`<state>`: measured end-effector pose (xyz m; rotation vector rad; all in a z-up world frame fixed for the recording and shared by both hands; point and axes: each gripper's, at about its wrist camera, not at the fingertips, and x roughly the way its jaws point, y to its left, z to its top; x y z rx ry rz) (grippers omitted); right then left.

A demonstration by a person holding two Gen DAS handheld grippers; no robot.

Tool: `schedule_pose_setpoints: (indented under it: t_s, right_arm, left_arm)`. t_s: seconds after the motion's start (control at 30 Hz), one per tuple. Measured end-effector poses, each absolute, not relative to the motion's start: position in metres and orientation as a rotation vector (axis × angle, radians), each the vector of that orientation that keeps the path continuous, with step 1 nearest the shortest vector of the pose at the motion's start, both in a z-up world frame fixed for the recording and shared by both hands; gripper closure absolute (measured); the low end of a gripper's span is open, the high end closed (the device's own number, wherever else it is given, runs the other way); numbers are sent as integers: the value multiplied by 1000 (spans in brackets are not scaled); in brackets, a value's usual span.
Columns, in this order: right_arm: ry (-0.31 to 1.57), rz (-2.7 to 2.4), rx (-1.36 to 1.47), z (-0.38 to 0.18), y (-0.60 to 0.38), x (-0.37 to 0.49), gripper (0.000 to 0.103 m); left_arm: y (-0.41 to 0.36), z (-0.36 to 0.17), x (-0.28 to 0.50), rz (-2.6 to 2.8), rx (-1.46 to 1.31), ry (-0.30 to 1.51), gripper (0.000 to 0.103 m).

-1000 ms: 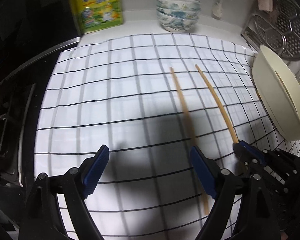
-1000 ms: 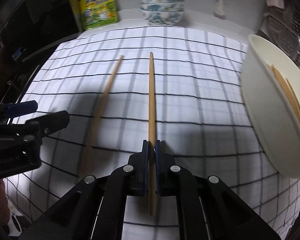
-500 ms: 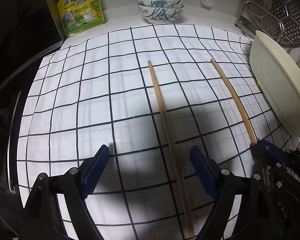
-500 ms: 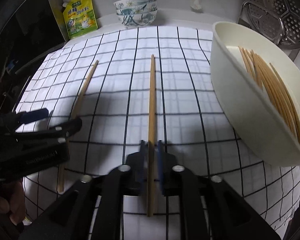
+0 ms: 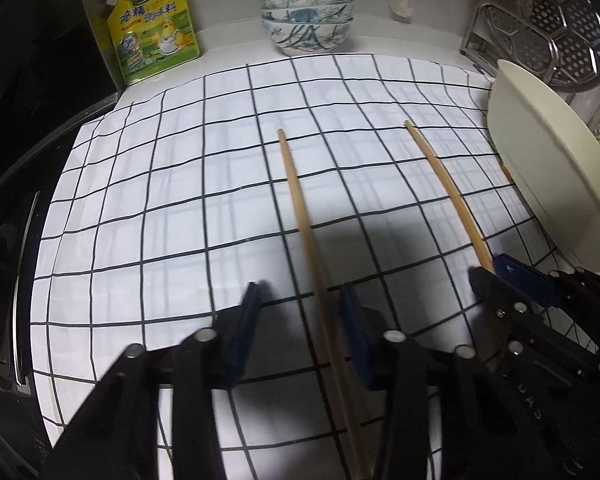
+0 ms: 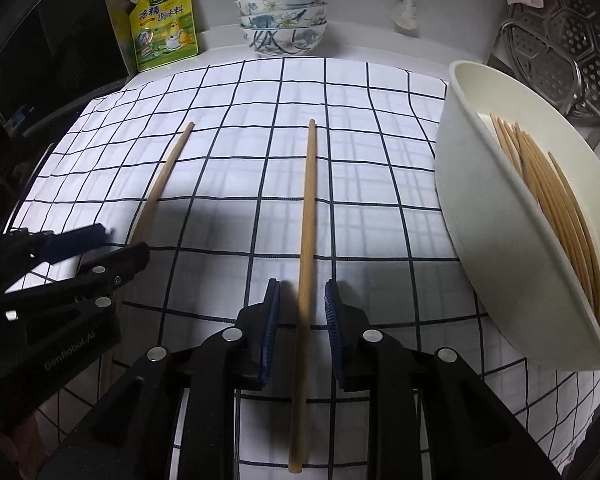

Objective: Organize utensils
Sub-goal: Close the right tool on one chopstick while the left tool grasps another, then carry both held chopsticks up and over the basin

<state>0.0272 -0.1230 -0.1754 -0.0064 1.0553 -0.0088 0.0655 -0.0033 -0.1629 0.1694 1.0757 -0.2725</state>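
Observation:
Two wooden chopsticks lie on the checked cloth [image 6: 360, 128]. The left chopstick [image 5: 304, 224] runs between the blue pads of my left gripper [image 5: 300, 300], which is open around it; it also shows in the right wrist view [image 6: 160, 184]. The right chopstick [image 6: 308, 216] lies between the pads of my right gripper [image 6: 300, 304], open, not touching it. In the left wrist view the right chopstick [image 5: 444, 184] leads to the right gripper [image 5: 500, 276]. A cream bowl [image 6: 484, 240] at the right holds several chopsticks [image 6: 548, 192].
A stack of patterned bowls [image 6: 282, 20] and a yellow seasoning pouch [image 6: 164, 20] stand at the back wall. A metal steamer rack [image 6: 572, 60] is behind the cream bowl. A dark stove [image 5: 8, 240] borders the cloth on the left.
My right gripper has opened and let go of the right chopstick, which now lies on the cloth. My left gripper has narrowed and moved over the left chopstick.

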Motion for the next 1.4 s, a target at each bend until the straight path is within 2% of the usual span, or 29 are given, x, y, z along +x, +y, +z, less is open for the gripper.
schedule_pose_setpoints:
  t_s: [0.07,0.17,0.5,0.9,1.4]
  right_arm:
    - [1059,-5,-19,-176,-120,29,93]
    - [1062,-3,-14,-175,-120,30,97]
    - [1055,24,97,-157,-127,22,97]
    - [950,124,126,-91,-126,10,97]
    - [821,75,147,-30,-223,-2,97]
  left_arm:
    - [-6,-163,63,-286,176,1079,88]
    - [-7,-162,65,-297,172,1107,96]
    - [9,-146,68,-295,146,1135,96]
    - [14,-91,63,-250,133,1054,96]
    - [-79,-20,62,-333,111,920,96]
